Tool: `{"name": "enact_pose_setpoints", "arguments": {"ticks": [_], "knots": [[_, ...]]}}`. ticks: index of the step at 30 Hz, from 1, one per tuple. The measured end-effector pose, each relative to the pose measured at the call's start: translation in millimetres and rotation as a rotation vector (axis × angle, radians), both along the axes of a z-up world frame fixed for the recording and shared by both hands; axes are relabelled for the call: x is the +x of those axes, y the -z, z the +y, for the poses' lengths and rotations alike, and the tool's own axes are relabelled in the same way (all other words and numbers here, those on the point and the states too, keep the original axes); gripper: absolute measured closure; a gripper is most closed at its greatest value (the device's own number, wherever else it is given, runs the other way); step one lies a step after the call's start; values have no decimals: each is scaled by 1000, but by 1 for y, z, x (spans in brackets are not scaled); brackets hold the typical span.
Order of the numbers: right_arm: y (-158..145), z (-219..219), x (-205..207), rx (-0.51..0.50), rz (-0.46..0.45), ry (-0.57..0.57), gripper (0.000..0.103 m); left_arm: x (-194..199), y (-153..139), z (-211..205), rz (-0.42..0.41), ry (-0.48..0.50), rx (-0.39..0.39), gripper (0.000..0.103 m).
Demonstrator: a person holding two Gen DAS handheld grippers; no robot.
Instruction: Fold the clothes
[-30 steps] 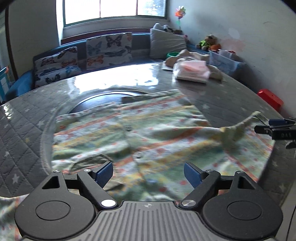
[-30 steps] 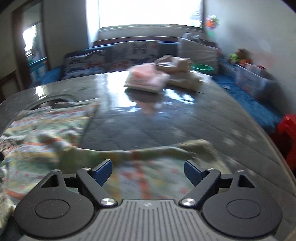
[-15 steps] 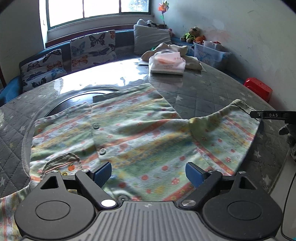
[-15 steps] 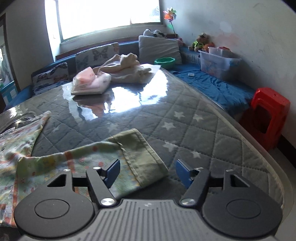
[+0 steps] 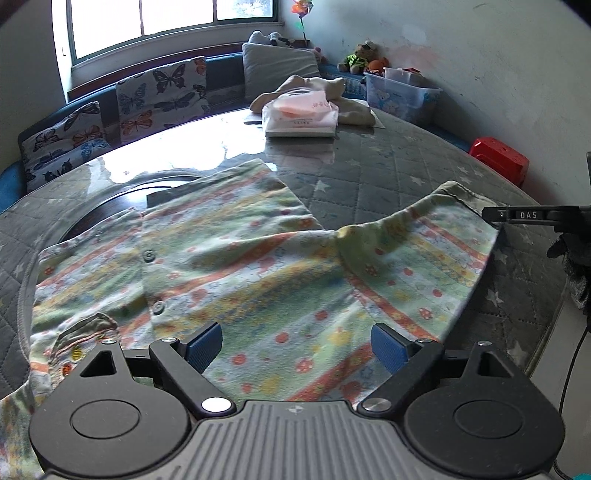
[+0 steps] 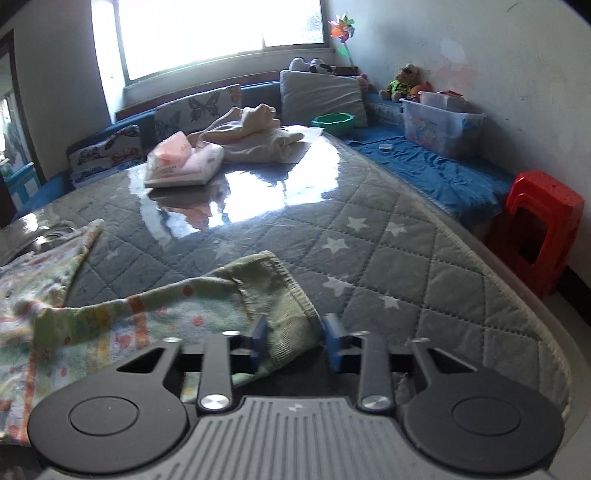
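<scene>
Two fingers of the right gripper are closing on the green ribbed sleeve cuff of the striped, flower-printed cotton shirt (left gripper hanging wide, empty), likely readying to be folding the sleeve inward.

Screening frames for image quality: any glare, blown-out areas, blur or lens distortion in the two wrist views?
Left wrist view: window bright but its bars readable; glare patch on the glossy table; shirt sharp; fisheye bends the edges. Right wrist view: window fully blown out, a broad reflection on the table, the sleeve cuff slightly soft, corners vignetted black.
</scene>
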State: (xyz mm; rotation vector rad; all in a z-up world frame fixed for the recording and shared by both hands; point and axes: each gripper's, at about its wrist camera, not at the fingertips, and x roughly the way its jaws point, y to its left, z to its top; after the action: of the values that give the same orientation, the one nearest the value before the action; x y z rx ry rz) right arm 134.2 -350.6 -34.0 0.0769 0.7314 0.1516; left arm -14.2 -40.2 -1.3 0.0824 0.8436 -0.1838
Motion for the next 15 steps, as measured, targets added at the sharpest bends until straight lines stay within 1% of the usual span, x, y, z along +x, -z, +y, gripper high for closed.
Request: {"name": "enact_pose_setpoints", "arguments": {"ticks": [2,4,8,15], "knots": [[-1,1,0,13,3,-7,90,0,0,-3,0,10,0,13],[-4,3,-1,25,-2,-6,94,-1,0,-6,-2,23,-1,13],[-20,4,-5,96,-19,-33,95,0,3,-9,1,28,2,13],[-64,24,-19,203,-75,-159,95,-2,8,-6,6,25,-3,13]]}}
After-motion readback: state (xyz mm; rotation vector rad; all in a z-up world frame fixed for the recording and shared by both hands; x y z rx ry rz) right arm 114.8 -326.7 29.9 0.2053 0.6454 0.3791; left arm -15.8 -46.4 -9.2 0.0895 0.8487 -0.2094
